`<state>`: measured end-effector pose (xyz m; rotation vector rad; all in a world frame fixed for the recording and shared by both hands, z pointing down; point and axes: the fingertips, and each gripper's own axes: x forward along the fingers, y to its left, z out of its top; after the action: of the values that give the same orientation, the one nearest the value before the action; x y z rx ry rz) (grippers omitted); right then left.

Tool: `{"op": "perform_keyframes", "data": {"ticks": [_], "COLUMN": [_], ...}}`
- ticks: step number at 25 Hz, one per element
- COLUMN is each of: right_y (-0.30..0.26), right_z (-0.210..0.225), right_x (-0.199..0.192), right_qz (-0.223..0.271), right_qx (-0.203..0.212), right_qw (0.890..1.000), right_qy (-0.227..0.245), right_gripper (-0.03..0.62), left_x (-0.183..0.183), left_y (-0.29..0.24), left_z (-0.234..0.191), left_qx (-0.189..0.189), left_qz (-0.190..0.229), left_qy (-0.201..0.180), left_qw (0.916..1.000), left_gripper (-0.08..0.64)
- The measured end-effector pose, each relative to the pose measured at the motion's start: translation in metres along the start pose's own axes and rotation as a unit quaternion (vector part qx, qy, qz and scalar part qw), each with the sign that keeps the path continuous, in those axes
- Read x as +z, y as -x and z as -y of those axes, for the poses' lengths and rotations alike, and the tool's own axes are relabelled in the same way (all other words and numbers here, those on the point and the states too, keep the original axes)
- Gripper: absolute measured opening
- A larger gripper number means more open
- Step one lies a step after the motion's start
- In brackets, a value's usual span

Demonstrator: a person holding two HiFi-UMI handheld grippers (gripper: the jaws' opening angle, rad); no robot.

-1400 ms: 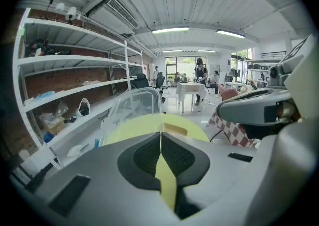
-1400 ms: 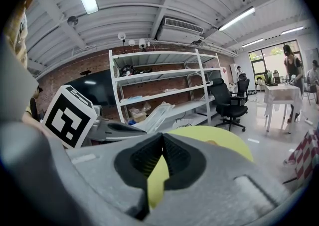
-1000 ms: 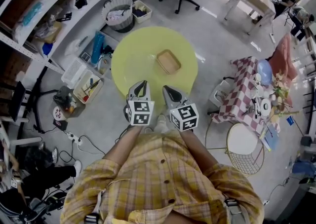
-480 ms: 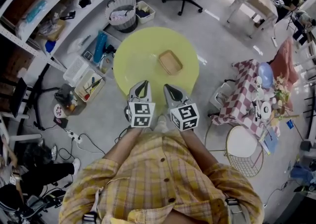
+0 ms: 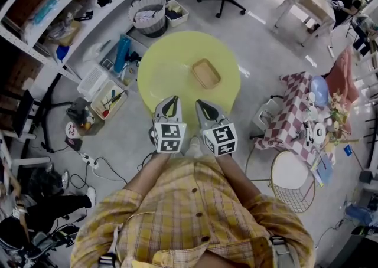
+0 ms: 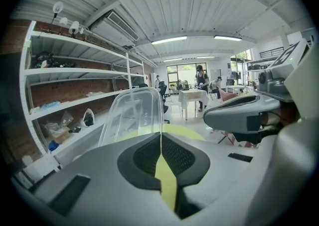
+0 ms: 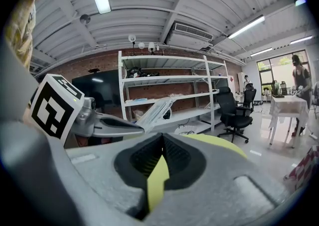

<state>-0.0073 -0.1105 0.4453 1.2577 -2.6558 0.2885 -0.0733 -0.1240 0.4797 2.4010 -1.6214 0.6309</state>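
Markings: each gripper's cube (image 5: 170, 136) is showing black-and-white square markers; these are patterns, not legible text.

Left gripper (image 6: 160, 134): jaws are clenching on the edge of a clear lid (image 6: 132, 115). The pads are pressing together, with only the thin plastic rim between them. The lid is standing upright out of the jaw tips and leaning slightly left and away. In the right gripper view it is sticking out from the tip of the left gripper, tilted up toward the far shelves (image 7: 164, 78).

Right gripper (image 7: 162, 138): jaws are closing fully on each other, with nothing pinched between them. It is hanging just right of the left gripper, and the lid is lying off to its left, apart from its jaws.

Both grippers are hovering side by side over the near edge of the yellow table (image 5: 171, 66). A tray (image 5: 206, 73) is sitting on the table, beyond the jaws and slightly right, well apart from the lid.
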Motion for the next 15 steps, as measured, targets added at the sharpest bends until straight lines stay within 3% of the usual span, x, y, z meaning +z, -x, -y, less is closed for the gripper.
{"op": "perform_keyframes", "data": {"ticks": [15], "right_y": [-0.0033], "right_z": [0.0062], "right_x": [-0.0077], "right_qz": [-0.007], "right_qx": [-0.006], "right_qw": [1.0], "right_qy": [-0.024], "right_gripper": [-0.002], "left_x": [0.0004], "left_y": [0.0005], "left_z": [-0.0048], "left_qx": [0.002], "left_qz": [0.008], "left_qy": [0.001], "left_qw": [1.0], "left_gripper": [0.008]}}
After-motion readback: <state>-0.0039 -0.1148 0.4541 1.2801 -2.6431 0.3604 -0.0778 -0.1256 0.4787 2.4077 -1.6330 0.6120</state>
